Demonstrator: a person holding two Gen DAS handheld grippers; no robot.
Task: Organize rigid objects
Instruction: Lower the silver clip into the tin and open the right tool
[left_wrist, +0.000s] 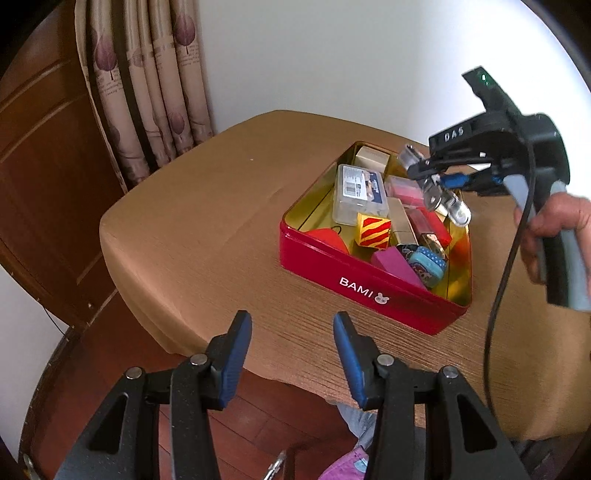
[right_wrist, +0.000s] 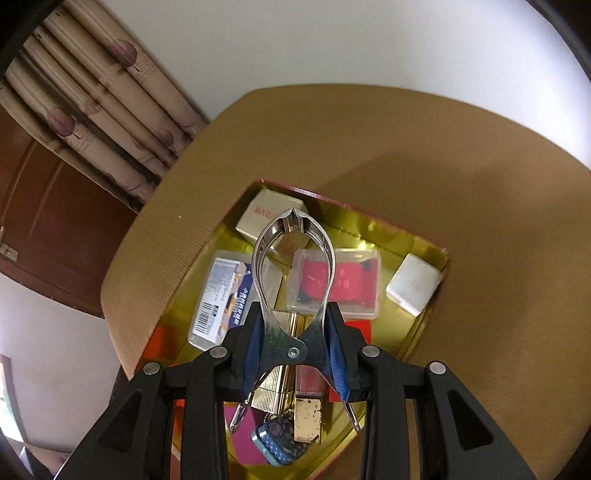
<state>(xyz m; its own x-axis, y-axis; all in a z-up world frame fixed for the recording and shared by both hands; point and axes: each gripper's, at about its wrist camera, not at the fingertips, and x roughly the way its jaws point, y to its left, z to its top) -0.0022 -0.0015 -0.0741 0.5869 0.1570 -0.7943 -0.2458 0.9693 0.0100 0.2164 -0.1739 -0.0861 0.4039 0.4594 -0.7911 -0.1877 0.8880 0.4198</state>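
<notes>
1. Above the red tin (right_wrist: 441, 291), the right gripper (right_wrist: 295, 345) clenches a steel clamp (right_wrist: 293, 258); lower it into a bare gold patch, then ease apart.
2. Left gripper (left_wrist: 292, 345) hangs released, near the tin's front.

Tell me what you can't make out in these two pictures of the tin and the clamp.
- Metal clamp: handle ends hidden behind the right gripper fingers, right wrist view.
- Red tin: near wall cut off by the gripper body, right wrist view.
- Gold cases under the clamp: partly covered.
- Label on clear box: print too small, left wrist view.
</notes>
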